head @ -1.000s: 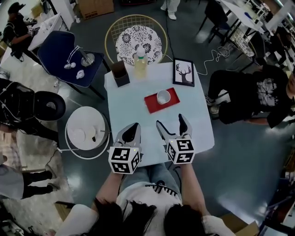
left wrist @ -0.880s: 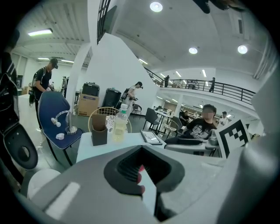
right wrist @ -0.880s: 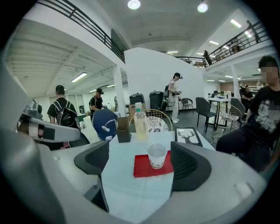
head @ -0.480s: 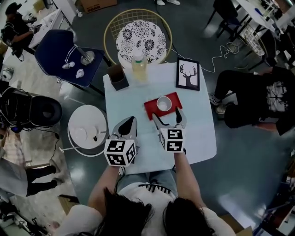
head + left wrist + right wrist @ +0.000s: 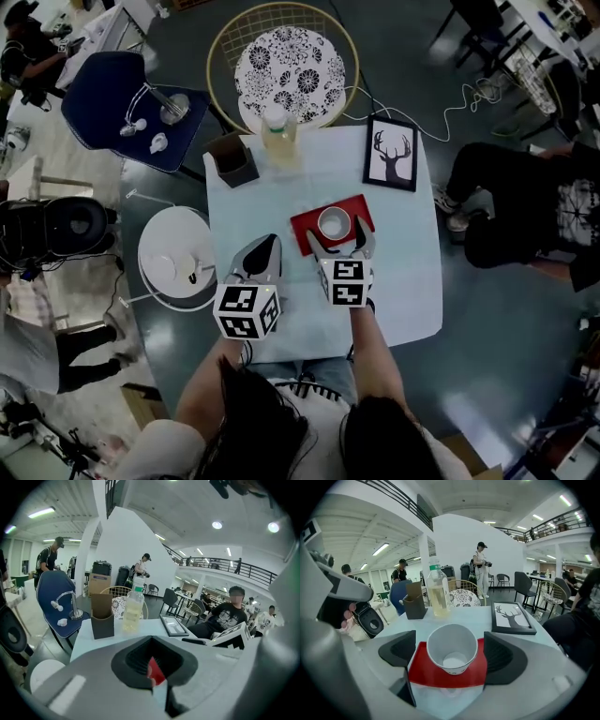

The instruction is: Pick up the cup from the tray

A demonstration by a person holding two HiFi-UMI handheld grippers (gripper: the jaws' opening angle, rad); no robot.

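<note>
A white paper cup (image 5: 334, 223) (image 5: 452, 648) stands upright on a small red tray (image 5: 309, 224) (image 5: 423, 671) in the middle of the pale blue table (image 5: 403, 262). My right gripper (image 5: 340, 242) (image 5: 451, 653) is open, with one dark pad on each side of the cup; narrow gaps show and neither pad touches it. My left gripper (image 5: 263, 249) (image 5: 152, 663) rests shut over the table, left of the tray and apart from it. A sliver of the red tray (image 5: 155, 672) shows past its closed jaws.
At the table's far side stand a bottle of yellowish drink (image 5: 278, 131) (image 5: 437, 592), a dark box holder (image 5: 232, 157) (image 5: 102, 618) and a framed deer picture (image 5: 393, 154) (image 5: 512, 617). A round patterned chair (image 5: 287, 66) is beyond, a white stool (image 5: 178, 261) at the left, a seated person (image 5: 525, 202) at the right.
My right gripper has moved forward onto the tray, and its open jaws now flank the cup. The left gripper has barely shifted.
</note>
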